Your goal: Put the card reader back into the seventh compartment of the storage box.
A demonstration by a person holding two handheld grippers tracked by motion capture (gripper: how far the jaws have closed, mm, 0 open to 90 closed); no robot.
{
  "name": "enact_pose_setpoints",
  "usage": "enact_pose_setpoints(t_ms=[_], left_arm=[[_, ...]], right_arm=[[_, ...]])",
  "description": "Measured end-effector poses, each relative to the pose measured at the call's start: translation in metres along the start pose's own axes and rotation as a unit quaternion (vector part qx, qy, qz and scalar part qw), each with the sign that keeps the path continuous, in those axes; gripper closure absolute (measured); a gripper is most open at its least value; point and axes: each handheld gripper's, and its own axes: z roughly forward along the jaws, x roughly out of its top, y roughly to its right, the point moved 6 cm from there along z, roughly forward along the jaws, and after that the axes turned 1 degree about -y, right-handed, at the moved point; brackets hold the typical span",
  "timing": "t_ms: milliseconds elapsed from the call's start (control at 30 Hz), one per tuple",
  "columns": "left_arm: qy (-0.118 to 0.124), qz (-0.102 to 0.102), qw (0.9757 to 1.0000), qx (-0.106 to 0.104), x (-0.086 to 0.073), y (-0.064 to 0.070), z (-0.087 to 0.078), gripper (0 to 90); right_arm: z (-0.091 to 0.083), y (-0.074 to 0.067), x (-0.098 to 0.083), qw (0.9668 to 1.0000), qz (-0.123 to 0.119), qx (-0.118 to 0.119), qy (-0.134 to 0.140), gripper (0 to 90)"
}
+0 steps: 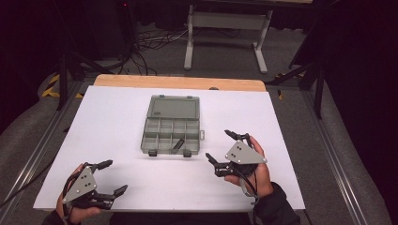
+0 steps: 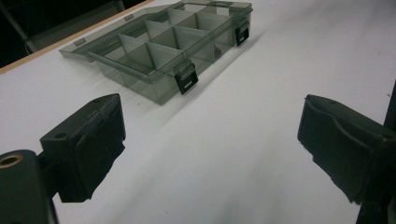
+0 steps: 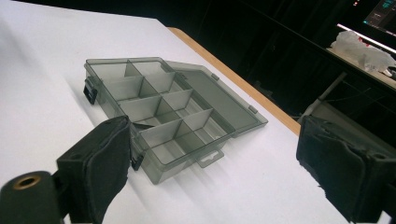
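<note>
Nearest the person, the left gripper (image 1: 105, 180) hovers over the white table (image 1: 117, 122) near its front edge, well short of the organiser box (image 1: 171, 125) and off to the box's left. Its jaws stand spread wide with nothing between them; in the left gripper view the two black pads (image 2: 86, 144) frame bare tabletop, with the box well beyond.

A little farther in, the right gripper (image 1: 220, 147) sits closer to the box, just off its right front corner. Its jaws are spread as well and hold nothing. In the right gripper view the box sits partly behind the left-hand pad (image 3: 100, 163) and lines up with the gap, though no pad touches it.

Then the box itself, at the middle of the table: translucent grey, its lid (image 1: 173, 107) thrown back flat on the far side, dividers splitting the tray into small compartments. A small dark piece (image 1: 178, 145) lies in a compartment of the front row, toward the box's right; what it is cannot be told. Two black latches (image 1: 152, 153) hang at the box's front wall.

This reads as the approach stage: both tools poised, nothing gripped yet. The right gripper looks the likelier to act first. Its next move probably calls for easing forward to the box's near-right side and lining the jaws on whatever it means to take, be it the dark piece or the box wall, before closing.
</note>
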Motion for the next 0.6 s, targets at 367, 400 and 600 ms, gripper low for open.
enact_pose_setpoints(t_ms=[367,400,600], left_arm=[[-0.002,0.001,1.0000,0.000,0.000,0.000,0.000,8.2],[-0.002,0.000,1.0000,-0.001,0.000,0.000,0.000,8.2],[-0.002,0.000,1.0000,-0.001,-0.001,0.000,0.000,8.2]], right_arm=[[-0.006,-0.002,-0.009,1.0000,-0.001,0.003,-0.005,11.6],[-0.006,-0.002,-0.009,1.0000,-0.001,0.003,-0.005,11.6],[-0.010,-0.005,-0.016,0.9999,-0.005,0.007,-0.013,11.6]])
